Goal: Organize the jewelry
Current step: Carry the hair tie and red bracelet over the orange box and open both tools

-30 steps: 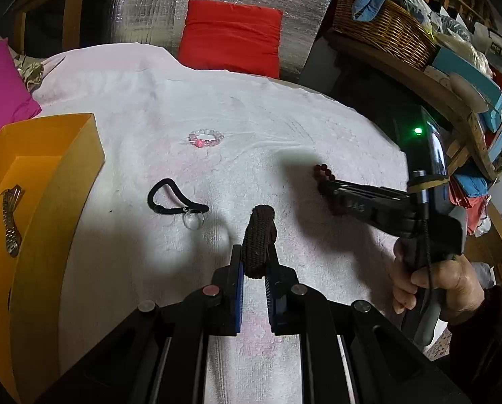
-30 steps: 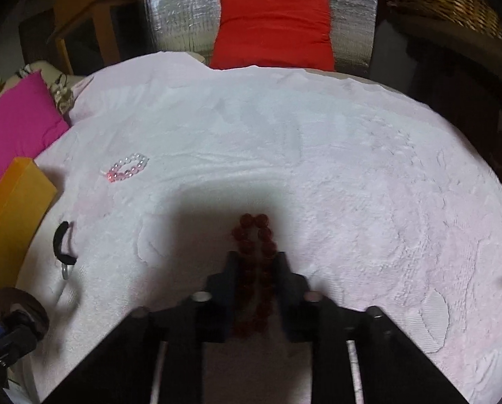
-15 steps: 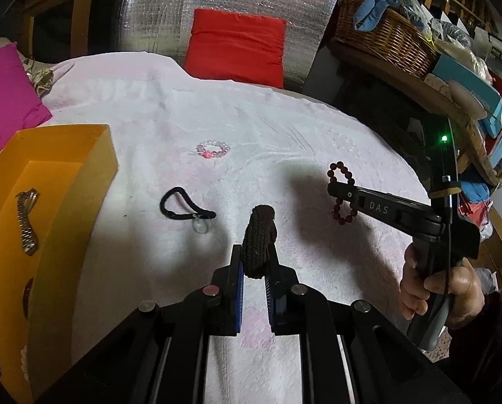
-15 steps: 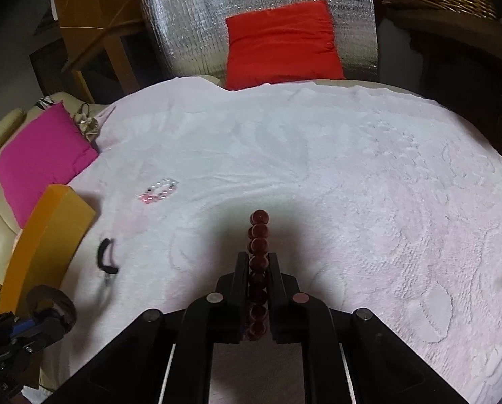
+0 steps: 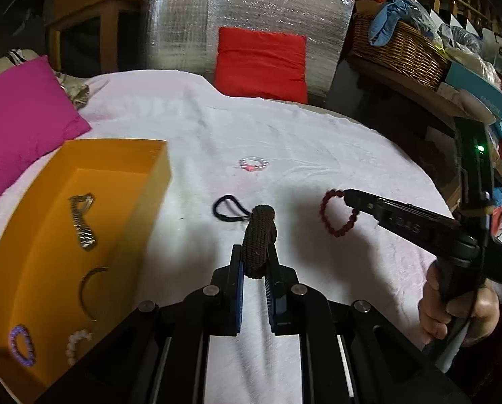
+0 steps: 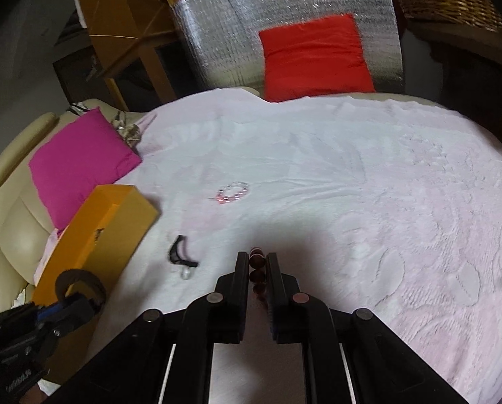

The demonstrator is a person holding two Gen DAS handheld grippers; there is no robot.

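Note:
My left gripper (image 5: 255, 256) is shut on a dark brown woven bracelet (image 5: 259, 235), held above the white cloth. To its right my right gripper (image 5: 346, 198) is shut on a dark red bead bracelet (image 5: 335, 213), which hangs free as a loop; in the right wrist view its beads (image 6: 257, 269) show between the jaws of that gripper (image 6: 257, 261). An orange box (image 5: 48, 235) lies at the left, holding a metal watch band (image 5: 82, 222), a bangle and two bead bracelets. On the cloth lie a pink-and-clear bead bracelet (image 5: 253, 164) and a black cord with a clear pendant (image 5: 227, 210).
A magenta cushion (image 5: 22, 121) lies beyond the box at the left. A red cushion (image 5: 261, 64) leans on silver foil at the back. A wicker basket (image 5: 399, 50) and boxes crowd a shelf at the right. A hand (image 5: 459, 313) grips the right tool.
Both grippers have risen and drawn back from the cloth. The red bead bracelet was lifted off the cloth and now hangs from the right gripper. More of the orange box's inside shows.

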